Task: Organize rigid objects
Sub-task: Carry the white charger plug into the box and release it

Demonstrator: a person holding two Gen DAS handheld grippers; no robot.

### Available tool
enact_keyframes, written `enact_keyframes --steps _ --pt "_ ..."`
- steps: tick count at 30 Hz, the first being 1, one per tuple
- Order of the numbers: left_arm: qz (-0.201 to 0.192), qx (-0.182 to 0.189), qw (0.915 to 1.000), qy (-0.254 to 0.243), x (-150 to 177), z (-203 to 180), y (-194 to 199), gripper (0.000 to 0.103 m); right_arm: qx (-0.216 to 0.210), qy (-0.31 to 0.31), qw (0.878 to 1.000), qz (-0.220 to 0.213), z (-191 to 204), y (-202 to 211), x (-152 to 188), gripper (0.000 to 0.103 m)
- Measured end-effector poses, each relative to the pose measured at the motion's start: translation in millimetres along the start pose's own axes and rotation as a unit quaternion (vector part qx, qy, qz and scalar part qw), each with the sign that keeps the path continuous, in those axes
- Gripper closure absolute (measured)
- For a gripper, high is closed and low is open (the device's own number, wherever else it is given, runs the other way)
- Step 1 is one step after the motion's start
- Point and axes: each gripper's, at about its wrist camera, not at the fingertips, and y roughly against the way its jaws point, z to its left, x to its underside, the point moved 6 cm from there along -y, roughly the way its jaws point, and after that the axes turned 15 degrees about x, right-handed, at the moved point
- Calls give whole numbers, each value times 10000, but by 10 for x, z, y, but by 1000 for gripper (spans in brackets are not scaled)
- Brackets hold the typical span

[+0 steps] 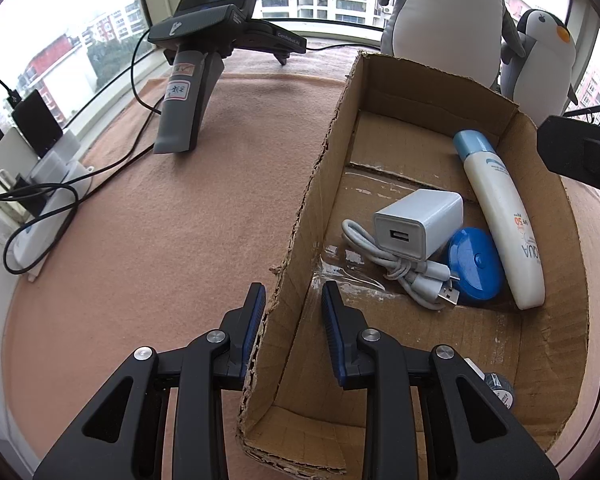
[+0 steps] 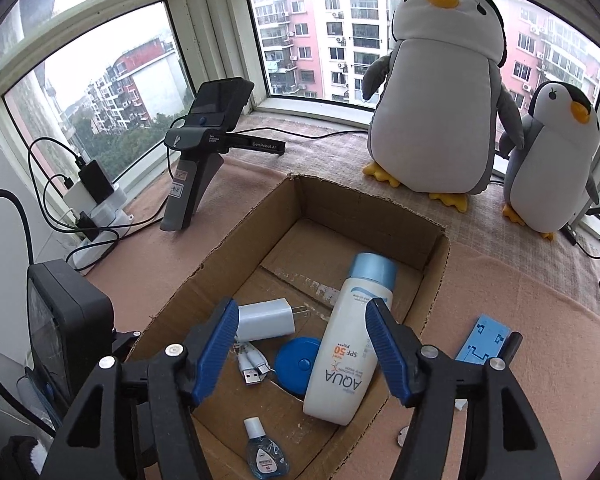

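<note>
"AQUA" and "SPF 50" are printed on the white sunscreen bottle (image 2: 346, 354). "GenRobot.AI" is marked on the parked handheld device (image 2: 256, 145).

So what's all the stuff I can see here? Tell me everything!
box: 1, brown cardboard, middle of table
sunscreen: 1, white with blue cap, lying in box
charger: 1, white, in box
cable: 1, white, in box by charger
disc: 1, blue, in box, partly under sunscreen
small bottle: 1, blue liquid, white cap, near end of box
blue piece: 1, on table right of box
penguins: 2, grey and white plush, by window
spare gripper: 1, dark grey, standing left of box
power strip: 1, white, far left
left gripper: open, straddling box wall
right gripper: open, over box
</note>
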Motion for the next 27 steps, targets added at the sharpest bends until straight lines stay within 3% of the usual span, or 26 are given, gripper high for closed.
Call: enact_keyframes --steps 12,17,27 --pt "2 -18 10000 -18 -1 3 -2 77 -40 -229 9997 91 -276 44 78 41" --pt "1 -18 10000 -16 -1 4 -3 77 -135 -575 9979 264 -657 32 135 41" --pt "0 -21 10000 -18 -3 2 -1 77 150 -1212 9906 616 -1529 -98 305 41"
